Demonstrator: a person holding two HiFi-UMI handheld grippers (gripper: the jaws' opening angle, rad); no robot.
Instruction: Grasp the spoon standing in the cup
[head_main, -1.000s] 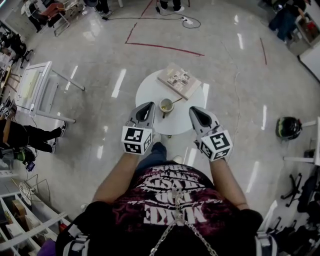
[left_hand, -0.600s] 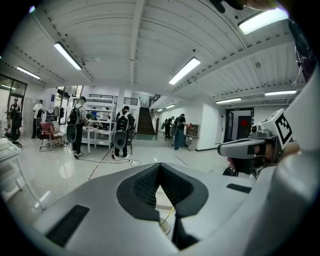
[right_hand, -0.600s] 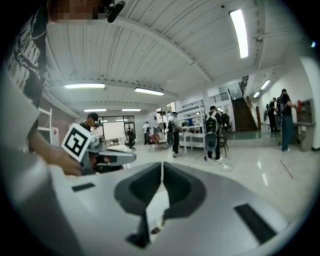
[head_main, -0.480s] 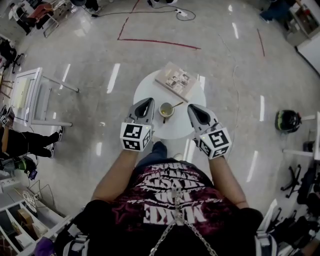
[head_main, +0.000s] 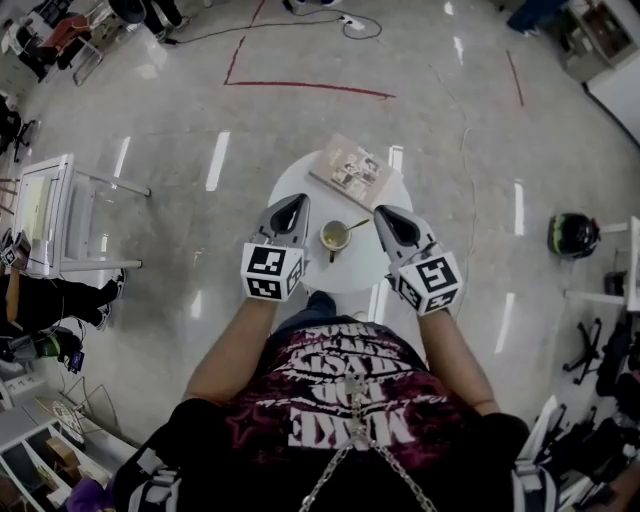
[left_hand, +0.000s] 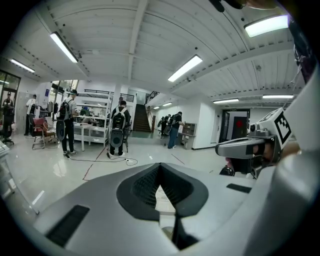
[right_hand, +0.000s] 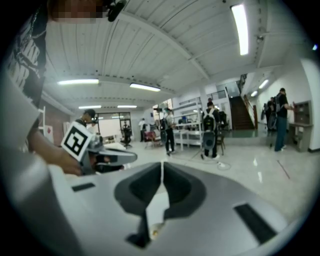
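Left tool (head_main: 297, 200), right tool (head_main: 381, 212) advanced; spoon (head_main: 353, 226), cup (head_main: 333, 237) between.

The bowl of the spoon (head_main: 355, 225) is sunk out of sight in the cup (head_main: 323, 241) on the round table (head_main: 297, 188); only its handle shows. The left gripper (head_main: 297, 203) and right gripper (head_main: 382, 213) cover stretches of the table's rim on either side of the cup. Print on the book (head_main: 352, 172) at the table's far side is too small to read. A dark rounded object (head_main: 573, 236) on the floor well right of the table cannot be identified.

Spoon (head_main: 356, 226) leans rightward in seemingly cream cup (head_main: 331, 238).
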